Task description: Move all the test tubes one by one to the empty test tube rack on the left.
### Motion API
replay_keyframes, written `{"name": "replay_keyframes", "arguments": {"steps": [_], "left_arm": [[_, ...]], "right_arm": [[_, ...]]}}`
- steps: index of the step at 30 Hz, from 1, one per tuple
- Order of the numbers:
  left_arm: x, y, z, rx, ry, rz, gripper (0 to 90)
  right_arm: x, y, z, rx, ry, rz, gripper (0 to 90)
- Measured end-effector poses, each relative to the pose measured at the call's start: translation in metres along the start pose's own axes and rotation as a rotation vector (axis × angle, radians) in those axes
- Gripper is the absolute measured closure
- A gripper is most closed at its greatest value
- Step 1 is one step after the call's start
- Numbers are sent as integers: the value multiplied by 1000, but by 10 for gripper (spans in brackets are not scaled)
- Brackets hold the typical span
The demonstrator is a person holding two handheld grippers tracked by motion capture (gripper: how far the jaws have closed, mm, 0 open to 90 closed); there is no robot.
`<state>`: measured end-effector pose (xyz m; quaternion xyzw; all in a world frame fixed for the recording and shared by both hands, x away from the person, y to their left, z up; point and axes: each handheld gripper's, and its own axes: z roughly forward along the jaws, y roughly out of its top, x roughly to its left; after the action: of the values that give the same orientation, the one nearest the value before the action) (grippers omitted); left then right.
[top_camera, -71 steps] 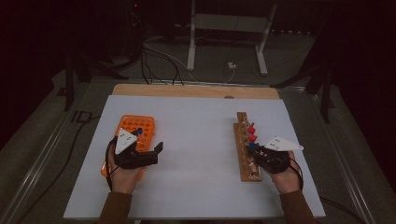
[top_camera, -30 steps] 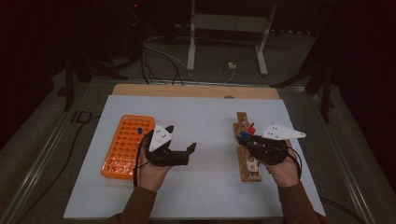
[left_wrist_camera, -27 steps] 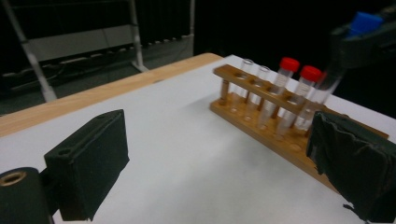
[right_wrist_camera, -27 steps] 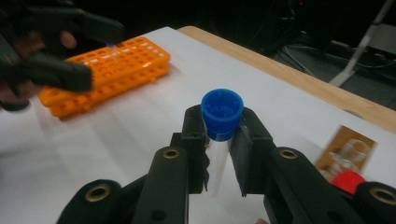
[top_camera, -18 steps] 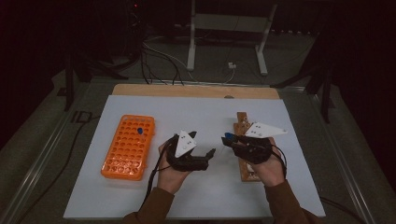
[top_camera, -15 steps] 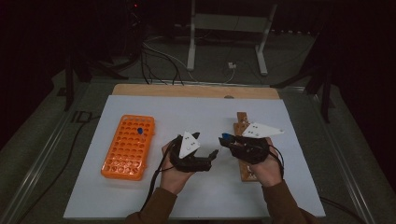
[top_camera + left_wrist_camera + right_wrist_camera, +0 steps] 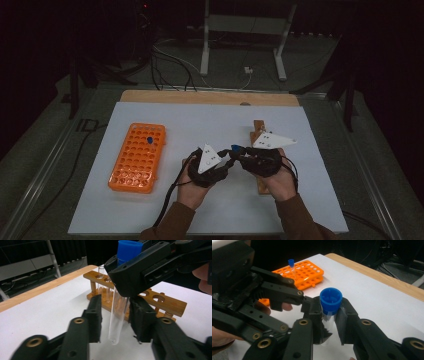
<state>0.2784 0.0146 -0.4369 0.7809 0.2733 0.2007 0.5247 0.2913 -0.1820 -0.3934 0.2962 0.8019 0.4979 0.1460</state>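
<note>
My right gripper (image 7: 329,312) is shut on a clear test tube with a blue cap (image 7: 331,300), gripping it just under the cap and holding it upright above the white table (image 7: 200,125). The tube's glass body (image 7: 117,315) hangs between the jaws of my left gripper (image 7: 117,317), which have just been closing. A gap still shows between the left pad (image 7: 96,315) and the glass, and the other pad sits close beside it. From above, both grippers (image 7: 227,159) (image 7: 237,152) meet mid-table, with the blue cap (image 7: 235,148) between them.
An orange tube rack (image 7: 137,157) lies at the left with one blue-capped tube (image 7: 149,140) standing in it. A wooden tube rack (image 7: 160,298) holding clear tubes stands at the right, just behind the right hand. Metal stand legs and cables lie beyond the table.
My left hand has come right from the orange rack and my right hand has come left from the wooden rack, carrying the tube. They now meet mid-table, and the left jaws have narrowed around the tube.
</note>
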Motion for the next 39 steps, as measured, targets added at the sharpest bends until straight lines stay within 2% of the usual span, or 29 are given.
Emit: {"name": "replay_keyframes", "arguments": {"steps": [3, 12, 13, 14, 15, 16, 17, 19, 20, 24, 25, 26, 30, 34, 35, 39], "left_arm": [[-1, 0, 1, -2, -7, 1, 715], [-2, -1, 1, -7, -24, -1, 764], [-2, -1, 1, -6, -21, -4, 767], [-1, -1, 0, -7, -21, -10, 767], [1, -1, 0, -5, -17, -18, 767], [3, -2, -1, -4, -14, -21, 767], [4, -2, -2, -2, -7, -27, 767], [8, -4, -4, -3, -2, -42, 767], [10, -5, -5, -3, 3, -45, 767], [16, -9, -11, -7, 26, -67, 767], [17, -10, -12, -6, 30, -67, 769], [18, -10, -13, -5, 32, -66, 769], [24, -12, -20, -8, 49, -74, 769], [31, -14, -27, -14, 69, -89, 770], [32, -14, -29, -16, 74, -94, 770], [39, -16, -36, -21, 95, -108, 770]], "right_arm": [[0, 0, 1, 4, 6, 2, 764], [0, -1, 1, 5, 9, 3, 761], [0, -1, 0, -1, 4, 3, 697], [0, -1, 0, -1, 4, 3, 697], [-1, -1, -2, -12, 8, 6, 596], [-1, -1, -2, -12, 8, 6, 596], [-2, -2, -3, -16, 4, 7, 554], [-6, -4, -9, -36, -13, 14, 423], [-6, -4, -9, -36, -13, 14, 423], [-11, -9, -14, -43, -62, 17, 312], [-13, -14, -17, -42, -89, 13, 279], [-13, -14, -17, -42, -89, 13, 279], [-17, -22, -22, -50, -135, 26, 182], [-22, -30, -30, -64, -170, 38, 138], [-24, -32, -34, -71, -187, 40, 98], [-27, -36, -40, -68, -210, 39, 42]]}}
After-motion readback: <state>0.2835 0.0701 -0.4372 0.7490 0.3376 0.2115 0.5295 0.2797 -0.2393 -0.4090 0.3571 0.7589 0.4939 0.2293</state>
